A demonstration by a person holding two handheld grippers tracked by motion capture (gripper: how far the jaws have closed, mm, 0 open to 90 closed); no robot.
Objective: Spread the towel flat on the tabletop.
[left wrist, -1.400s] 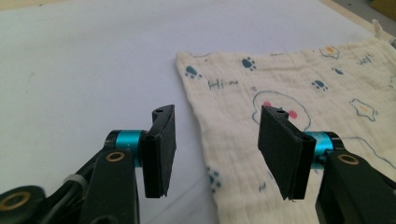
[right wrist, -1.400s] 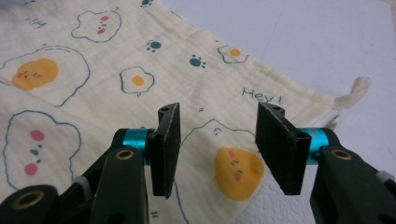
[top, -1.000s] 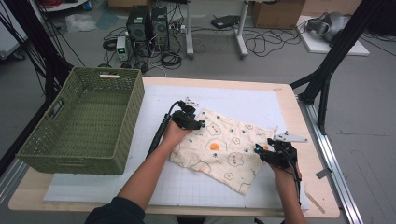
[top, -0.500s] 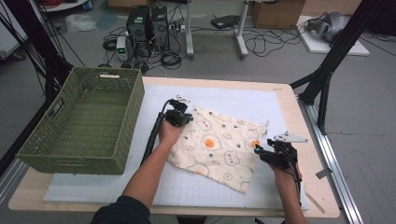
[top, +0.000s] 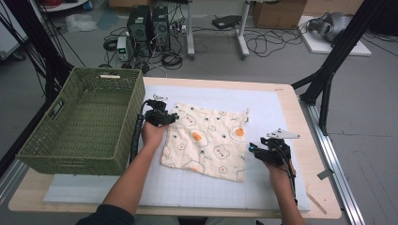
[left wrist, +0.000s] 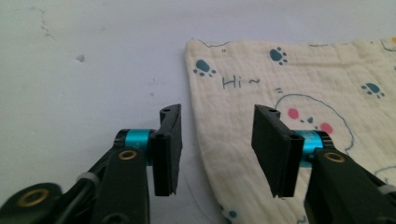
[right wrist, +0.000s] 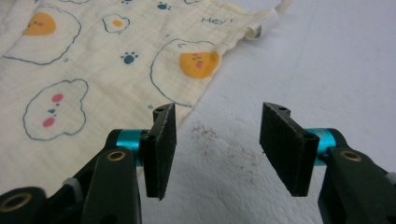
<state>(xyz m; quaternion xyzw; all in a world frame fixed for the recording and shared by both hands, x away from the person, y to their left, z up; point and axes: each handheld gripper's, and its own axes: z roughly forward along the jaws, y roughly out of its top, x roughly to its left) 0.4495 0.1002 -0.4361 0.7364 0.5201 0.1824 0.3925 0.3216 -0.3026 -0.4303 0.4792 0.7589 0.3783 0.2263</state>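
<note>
A cream cloth (top: 206, 140) printed with eggs and paw marks lies spread flat on the white mat (top: 263, 103). My left gripper (top: 174, 117) sits at the cloth's far left corner. In the left gripper view its jaws (left wrist: 217, 149) have just been opening and grip nothing. The cloth (left wrist: 299, 84) edge runs under the gap, one jaw over bare mat, the other over fabric. My right gripper (top: 251, 149) rests by the cloth's right edge. In the right gripper view it (right wrist: 217, 144) stands open over bare speckled mat, with the cloth (right wrist: 93, 56) just left of it.
A green woven basket (top: 80, 122) stands on the table's left side, close to my left forearm. The wooden table edge (top: 300, 140) runs along the right. Black frame legs and cables stand on the floor beyond the table.
My left gripper has moved left, drawing the cloth's corner with it, and has let go. The cloth now lies flatter and squarer. The right gripper has barely shifted.
</note>
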